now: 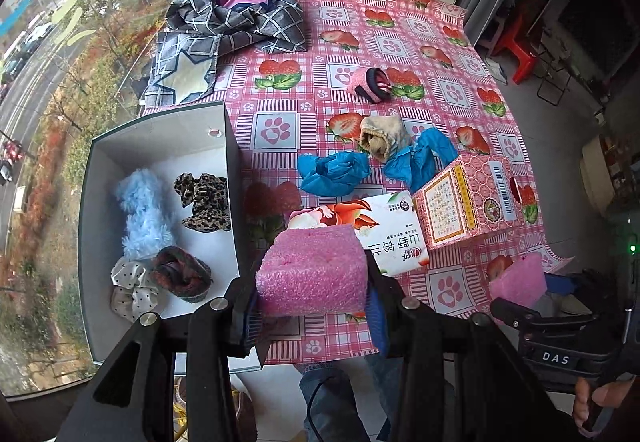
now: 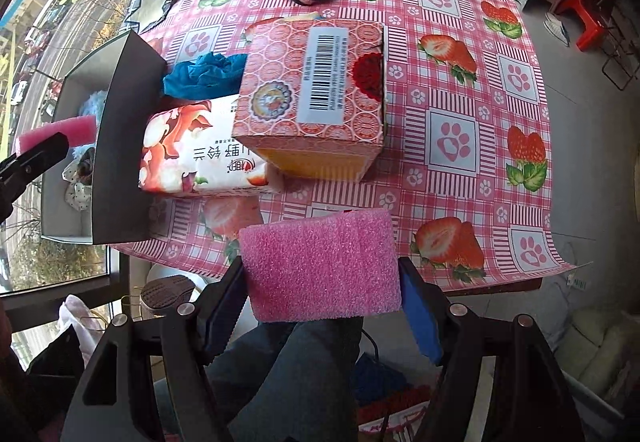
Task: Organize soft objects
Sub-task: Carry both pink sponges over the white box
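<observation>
My left gripper (image 1: 314,312) is shut on a pink foam block (image 1: 312,268) at the table's front edge, right of the grey box (image 1: 160,134). The box holds a blue fluffy scrunchie (image 1: 146,212), a leopard scrunchie (image 1: 206,202), a dark red scrunchie (image 1: 180,272) and a white dotted scrunchie (image 1: 130,292). My right gripper (image 2: 322,308) is shut on a second pink foam block (image 2: 320,266) over the front edge; it also shows in the left wrist view (image 1: 520,280). On the table lie a pink-black band (image 1: 370,84), a beige sock (image 1: 384,136) and blue shoe covers (image 1: 336,172).
A tissue pack (image 1: 390,228) and a pink carton (image 1: 466,200) lie at the table's front middle. A checked cloth (image 1: 240,18) lies at the far left by the window. A red stool (image 1: 518,54) stands right of the table.
</observation>
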Motion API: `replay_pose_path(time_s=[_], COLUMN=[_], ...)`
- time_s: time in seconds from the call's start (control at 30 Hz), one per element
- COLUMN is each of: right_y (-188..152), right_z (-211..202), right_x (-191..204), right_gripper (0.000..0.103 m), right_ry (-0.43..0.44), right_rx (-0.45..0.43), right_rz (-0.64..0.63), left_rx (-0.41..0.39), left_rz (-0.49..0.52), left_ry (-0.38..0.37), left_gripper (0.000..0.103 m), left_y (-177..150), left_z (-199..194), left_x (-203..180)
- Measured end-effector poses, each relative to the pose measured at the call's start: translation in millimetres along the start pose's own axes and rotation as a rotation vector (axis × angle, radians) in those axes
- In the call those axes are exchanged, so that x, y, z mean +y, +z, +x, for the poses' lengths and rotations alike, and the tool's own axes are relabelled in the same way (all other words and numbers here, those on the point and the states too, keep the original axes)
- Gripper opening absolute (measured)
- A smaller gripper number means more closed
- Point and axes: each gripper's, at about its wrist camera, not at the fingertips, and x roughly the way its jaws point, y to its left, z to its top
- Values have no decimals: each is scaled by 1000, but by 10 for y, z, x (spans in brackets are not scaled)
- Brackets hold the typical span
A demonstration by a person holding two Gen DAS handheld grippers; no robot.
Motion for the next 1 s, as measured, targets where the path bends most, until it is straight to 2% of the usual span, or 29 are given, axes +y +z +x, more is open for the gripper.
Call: replay_pose_path(time_s=[0.4,1.0], right_y=[40,330], right_z=[-49,-169], right_x=[386,1083], right_gripper=[73,73], right_ry=[-7,7], right_rx=[-21,-63], right_rz=[-118,-307], left_rx=[-24,-67], left_rz=[-66,-246], left_ry=[25,80], left_gripper=[46,46], left_y=[-118,-309], left_z=[-101,-274], left_x=[262,817])
